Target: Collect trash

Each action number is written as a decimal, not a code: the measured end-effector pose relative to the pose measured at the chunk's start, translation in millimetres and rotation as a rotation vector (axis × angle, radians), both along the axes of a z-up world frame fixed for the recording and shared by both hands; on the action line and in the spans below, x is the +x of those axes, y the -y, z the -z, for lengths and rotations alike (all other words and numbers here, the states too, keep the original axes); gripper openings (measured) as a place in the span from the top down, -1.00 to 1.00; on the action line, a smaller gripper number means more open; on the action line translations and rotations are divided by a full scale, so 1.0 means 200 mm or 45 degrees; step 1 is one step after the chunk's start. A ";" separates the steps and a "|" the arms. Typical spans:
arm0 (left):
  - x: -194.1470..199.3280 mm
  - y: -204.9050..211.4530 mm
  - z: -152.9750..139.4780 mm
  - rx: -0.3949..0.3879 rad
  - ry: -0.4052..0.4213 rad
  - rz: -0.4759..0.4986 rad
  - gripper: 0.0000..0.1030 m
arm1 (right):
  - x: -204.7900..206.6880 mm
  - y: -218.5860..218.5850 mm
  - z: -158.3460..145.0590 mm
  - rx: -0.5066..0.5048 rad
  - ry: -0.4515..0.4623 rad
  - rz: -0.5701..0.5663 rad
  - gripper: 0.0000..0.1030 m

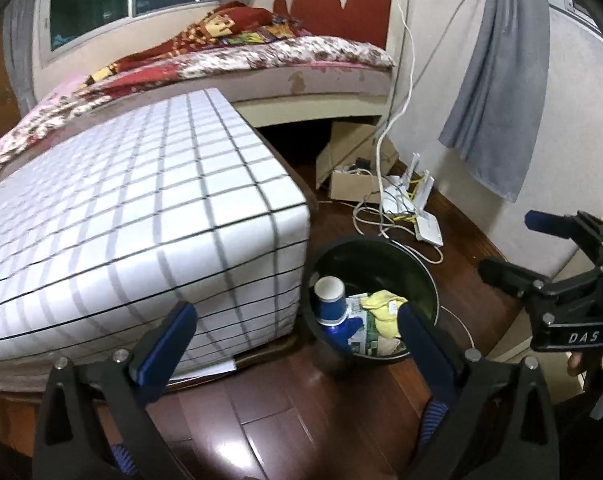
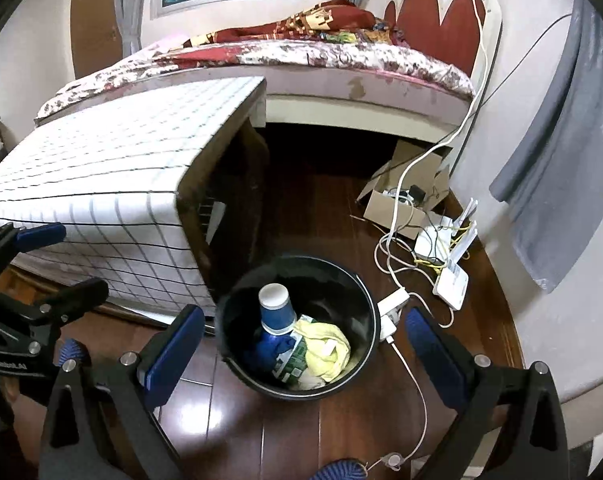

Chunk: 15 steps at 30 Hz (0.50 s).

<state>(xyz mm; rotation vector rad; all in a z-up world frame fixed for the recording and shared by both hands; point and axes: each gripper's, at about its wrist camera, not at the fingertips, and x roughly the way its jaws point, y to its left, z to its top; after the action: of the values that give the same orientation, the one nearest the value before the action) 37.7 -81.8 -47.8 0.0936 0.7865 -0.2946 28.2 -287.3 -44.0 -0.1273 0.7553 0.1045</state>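
The round black plastic bin (image 2: 297,326) stood on the dark wooden floor (image 2: 237,420) by the checked mattress's (image 2: 113,168) near corner, holding a blue paper cup (image 2: 276,308) and crumpled yellow wrapper (image 2: 325,350). The right gripper (image 2: 303,340) hovered directly over it, the left gripper (image 1: 297,332) just to its left. Both had fingers spread wide, empty.

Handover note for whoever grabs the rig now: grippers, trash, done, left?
Left gripper: open, empty, over the floor near the bin.
Right gripper: open, empty, fingers either side of the bin in its view.
Black bin stands on the wood floor beside the checked mattress.
In it: blue paper cup, yellow crumpled piece, green printed packaging.
Done: that trash is binned.
Left: no loose trash visible on the floor here; check elsewhere.
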 end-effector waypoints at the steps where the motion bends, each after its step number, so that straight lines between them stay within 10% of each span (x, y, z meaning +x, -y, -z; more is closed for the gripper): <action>1: -0.02 -0.01 -0.01 0.006 0.005 -0.006 -0.96 | -0.02 -0.02 -0.02 0.001 0.003 0.005 -0.98; 15: -0.52 -0.22 -0.39 0.027 0.232 -0.084 -0.96 | -0.46 -0.25 -0.43 0.017 0.120 0.084 -0.98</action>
<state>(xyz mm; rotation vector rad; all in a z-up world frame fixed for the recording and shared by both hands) -67.2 -37.7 30.0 0.1127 0.6109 -0.2120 -63.9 -237.1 41.2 -0.0936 0.6637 0.0403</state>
